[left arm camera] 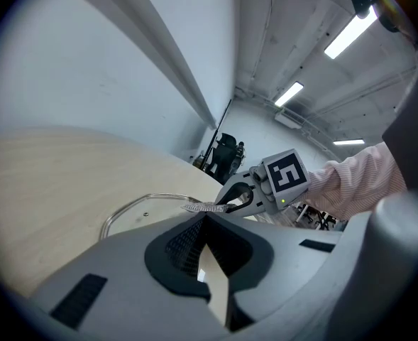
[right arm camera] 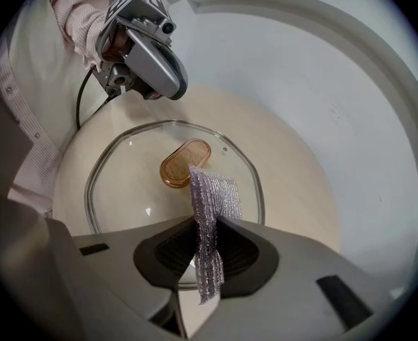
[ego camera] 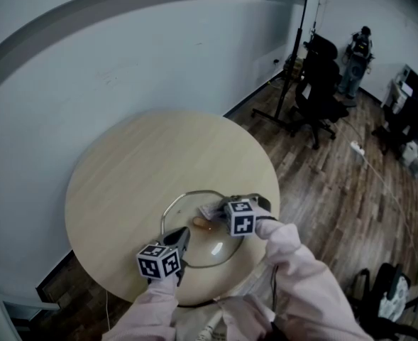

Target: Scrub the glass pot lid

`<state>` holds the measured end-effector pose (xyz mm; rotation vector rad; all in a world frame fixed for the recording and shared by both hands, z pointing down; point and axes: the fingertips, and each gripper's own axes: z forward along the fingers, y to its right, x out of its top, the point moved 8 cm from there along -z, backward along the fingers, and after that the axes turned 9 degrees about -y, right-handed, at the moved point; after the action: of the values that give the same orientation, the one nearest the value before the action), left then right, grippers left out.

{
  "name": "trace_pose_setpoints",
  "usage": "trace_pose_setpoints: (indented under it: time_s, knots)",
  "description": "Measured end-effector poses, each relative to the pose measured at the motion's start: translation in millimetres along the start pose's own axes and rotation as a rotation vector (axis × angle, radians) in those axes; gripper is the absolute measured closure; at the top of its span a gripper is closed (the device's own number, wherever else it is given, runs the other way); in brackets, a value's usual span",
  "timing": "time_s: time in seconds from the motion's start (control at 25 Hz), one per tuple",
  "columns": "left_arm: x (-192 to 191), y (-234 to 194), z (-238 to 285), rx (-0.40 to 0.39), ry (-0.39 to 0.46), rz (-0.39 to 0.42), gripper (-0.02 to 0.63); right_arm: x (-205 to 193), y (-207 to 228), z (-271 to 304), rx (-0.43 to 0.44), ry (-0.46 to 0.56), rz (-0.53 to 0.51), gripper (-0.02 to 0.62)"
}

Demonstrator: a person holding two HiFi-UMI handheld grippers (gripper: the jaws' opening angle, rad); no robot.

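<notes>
pale wall (ego camera: 123, 62), wood floor (ego camera: 336, 183), round table (ego camera: 145, 162), black chairs (ego camera: 319, 84) (far corner)

The lid (right arm camera: 134, 183) is a round pane of clear glass with a metal rim and a brown oval knob (right arm camera: 184, 163) at its centre. It lies flat, knob up, on the bench (ego camera: 145, 169), near the bench's edge. A silvery mesh scrub cloth (right arm camera: 212, 212) is pinched in the right gripper (right arm camera: 207, 222) over the lid, its free end just beside the knob.
</notes>
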<state>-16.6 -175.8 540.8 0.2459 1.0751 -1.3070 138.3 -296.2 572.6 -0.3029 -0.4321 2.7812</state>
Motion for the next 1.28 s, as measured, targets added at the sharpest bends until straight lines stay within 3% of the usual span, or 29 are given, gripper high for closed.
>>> trace_pose_setpoints:
  time_s: [0.48, 1.28]
  knots:
    - [1.9, -0.2, 0.7, -0.040, -0.034, 0.032, 0.609, -2.3, -13.1, -7.1, 0.029, -0.009, 0.042, 0.508]
    - [-12.5, 5.9, 2.9, -0.163, -0.113, 0.068, 0.609, -11.9, -45.0, -18.4, 0.010, -0.055, 0.297, 0.508]
